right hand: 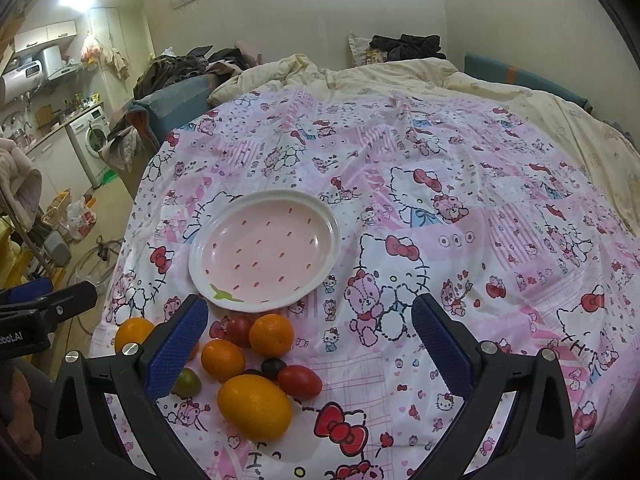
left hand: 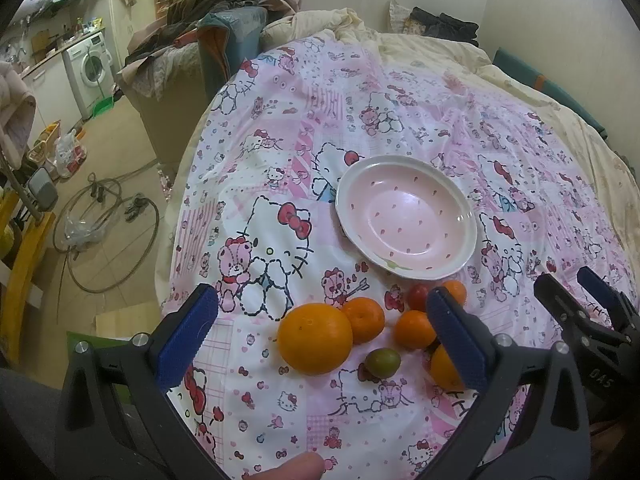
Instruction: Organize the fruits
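An empty pink plate with a white rim (left hand: pixel 406 179) (right hand: pixel 320 208) lies on the Hello Kitty bed cover. In front of it sits a cluster of fruit: a large orange (left hand: pixel 315 337), small oranges (left hand: pixel 364 319) (right hand: pixel 271 334), a yellow-orange fruit (right hand: pixel 254 406), red tomatoes (right hand: pixel 300 381) (left hand: pixel 418 297) and a green one (left hand: pixel 382 363) (right hand: pixel 188 382). My left gripper (left hand: pixel 320 328) is open above the fruit, holding nothing. My right gripper (right hand: pixel 310 334) is open and empty, just right of the cluster; it also shows in the left wrist view (left hand: pixel 576 284).
The fruit and plate lie on a soft bed with a pink patterned cover (right hand: pixel 460 200). The bed's left edge drops to a floor with hoses (left hand: pixel 108 232). A cream quilt (right hand: pixel 360 72) and a clothes pile (left hand: pixel 208 4) lie at the far end.
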`<state>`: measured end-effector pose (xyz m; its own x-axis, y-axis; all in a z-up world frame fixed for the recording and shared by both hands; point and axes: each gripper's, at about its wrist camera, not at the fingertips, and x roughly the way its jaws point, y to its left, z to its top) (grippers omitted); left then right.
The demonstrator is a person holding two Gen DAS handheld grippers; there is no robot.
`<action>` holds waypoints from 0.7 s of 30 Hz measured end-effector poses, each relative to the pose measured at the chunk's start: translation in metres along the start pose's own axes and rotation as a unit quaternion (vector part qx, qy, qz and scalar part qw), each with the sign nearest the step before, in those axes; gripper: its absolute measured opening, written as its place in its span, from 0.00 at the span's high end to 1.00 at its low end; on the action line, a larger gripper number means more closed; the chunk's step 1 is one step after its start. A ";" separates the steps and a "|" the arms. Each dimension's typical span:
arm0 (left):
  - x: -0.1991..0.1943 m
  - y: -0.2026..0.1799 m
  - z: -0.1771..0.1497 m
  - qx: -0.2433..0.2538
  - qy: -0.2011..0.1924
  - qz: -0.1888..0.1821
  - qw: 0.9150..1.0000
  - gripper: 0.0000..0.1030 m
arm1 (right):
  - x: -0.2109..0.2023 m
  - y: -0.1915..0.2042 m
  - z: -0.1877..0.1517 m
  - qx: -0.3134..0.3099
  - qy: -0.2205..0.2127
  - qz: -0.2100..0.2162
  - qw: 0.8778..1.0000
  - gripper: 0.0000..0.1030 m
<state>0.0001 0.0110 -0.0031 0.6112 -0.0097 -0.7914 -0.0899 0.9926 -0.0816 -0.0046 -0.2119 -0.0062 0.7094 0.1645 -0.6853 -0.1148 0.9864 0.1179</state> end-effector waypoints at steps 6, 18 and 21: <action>-0.002 0.003 0.000 -0.005 0.002 -0.002 1.000 0.00 | 0.002 0.001 -0.001 0.002 0.005 0.004 1.000 0.00; 0.001 0.017 0.006 -0.028 0.014 0.014 0.999 0.00 | 0.025 -0.020 -0.009 0.074 0.090 0.079 0.990 0.00; 0.006 0.025 0.006 -0.047 0.027 0.019 0.998 0.00 | 0.043 -0.016 -0.021 0.080 0.150 0.111 0.979 0.03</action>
<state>0.0064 0.0366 -0.0060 0.5635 0.0181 -0.8259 -0.1875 0.9765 -0.1065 0.0134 -0.2201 -0.0526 0.4403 0.3917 -0.8079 -0.1145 0.9170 0.3822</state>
